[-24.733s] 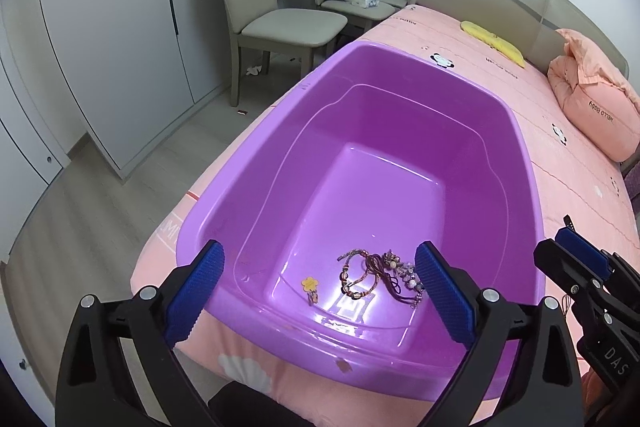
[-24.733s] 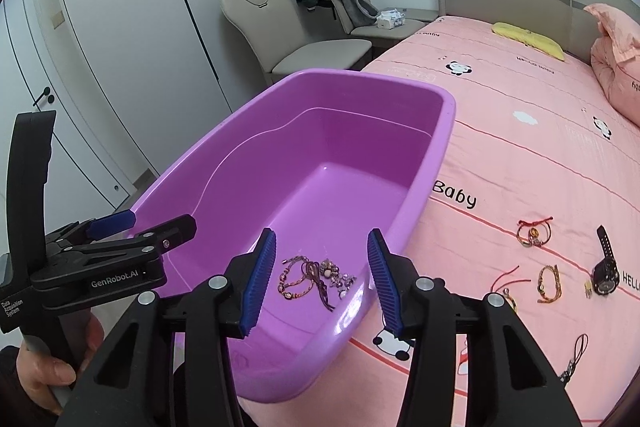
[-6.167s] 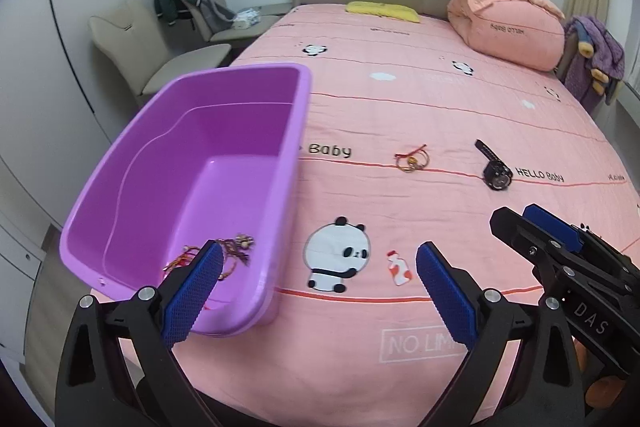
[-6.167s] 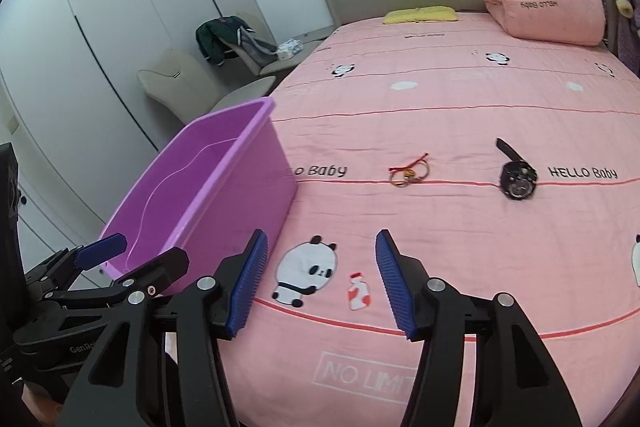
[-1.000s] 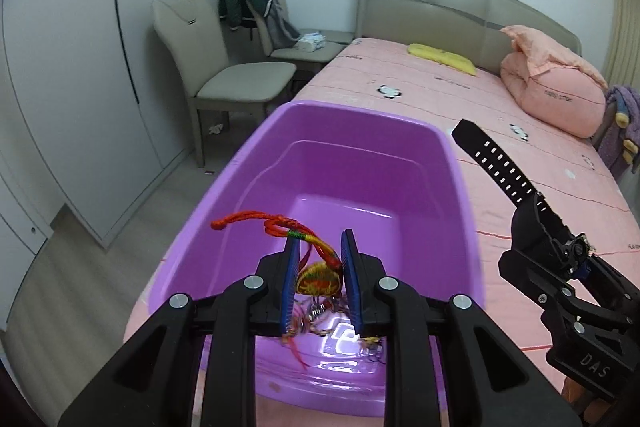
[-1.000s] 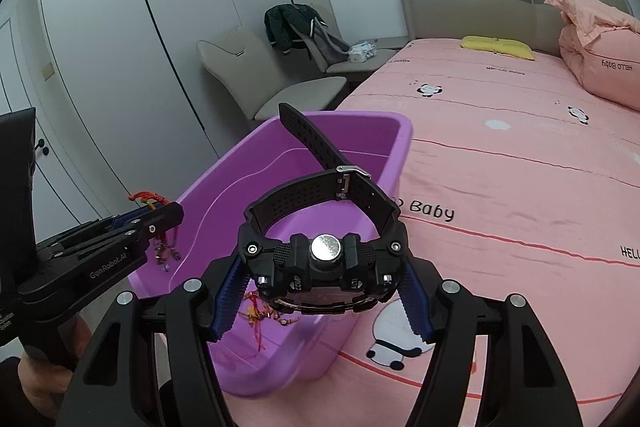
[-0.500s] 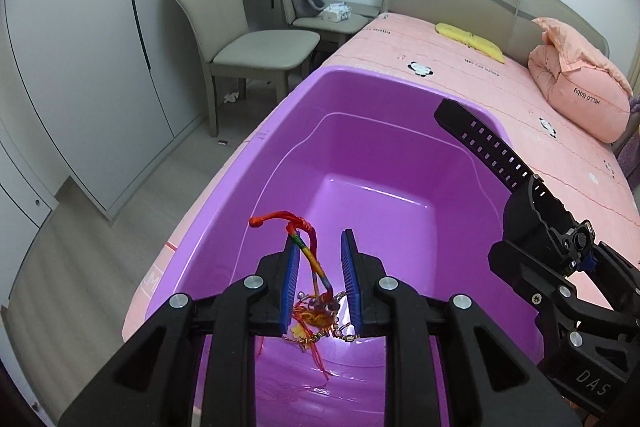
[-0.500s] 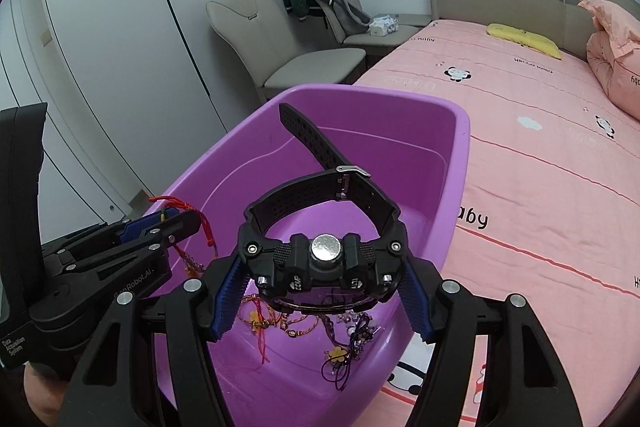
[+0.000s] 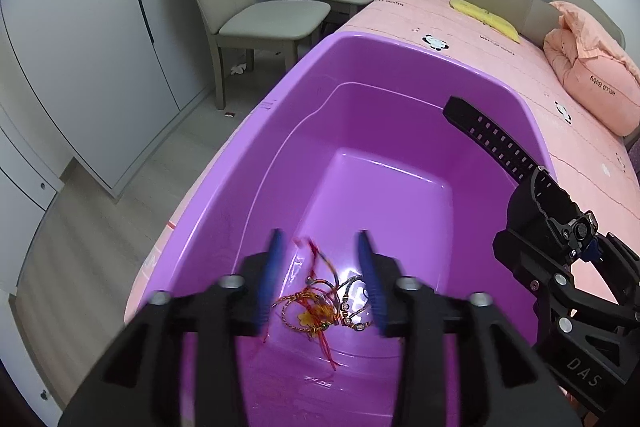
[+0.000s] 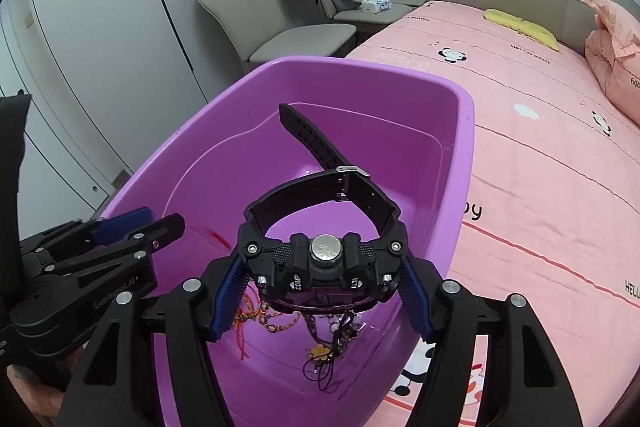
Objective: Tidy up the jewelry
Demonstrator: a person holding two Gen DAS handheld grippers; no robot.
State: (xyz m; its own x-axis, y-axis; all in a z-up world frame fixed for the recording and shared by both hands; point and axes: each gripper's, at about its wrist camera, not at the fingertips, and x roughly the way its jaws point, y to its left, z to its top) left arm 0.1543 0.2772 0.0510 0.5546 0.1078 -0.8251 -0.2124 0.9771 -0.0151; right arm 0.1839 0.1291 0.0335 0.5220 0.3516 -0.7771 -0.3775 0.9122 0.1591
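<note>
A purple plastic tub [image 9: 400,75] stands on the pink bed; it also shows in the right wrist view [image 10: 466,131]. A heap of bracelets and cords [image 9: 320,303] lies on its floor, also seen from the right wrist [image 10: 320,343]. My left gripper [image 9: 320,279] is open and empty over the tub's near end, blurred; a red cord [image 9: 314,251] hangs in the air between its fingers. My right gripper [image 10: 320,283] is shut on a black wristwatch [image 10: 324,259], held above the tub; the watch strap [image 9: 492,143] sticks out over the tub's right rim.
The pink bedspread [image 10: 552,187] stretches to the right, with a pink pillow [image 9: 592,83] and a yellow item [image 9: 484,19] near the headboard. Two beige chairs [image 9: 256,15] stand left of the bed, by white wardrobe doors [image 9: 80,47].
My left gripper has opened and let go of the red-and-yellow bracelet, which has dropped toward the heap in the tub. Both grippers have moved closer over the tub. The right still holds the watch.
</note>
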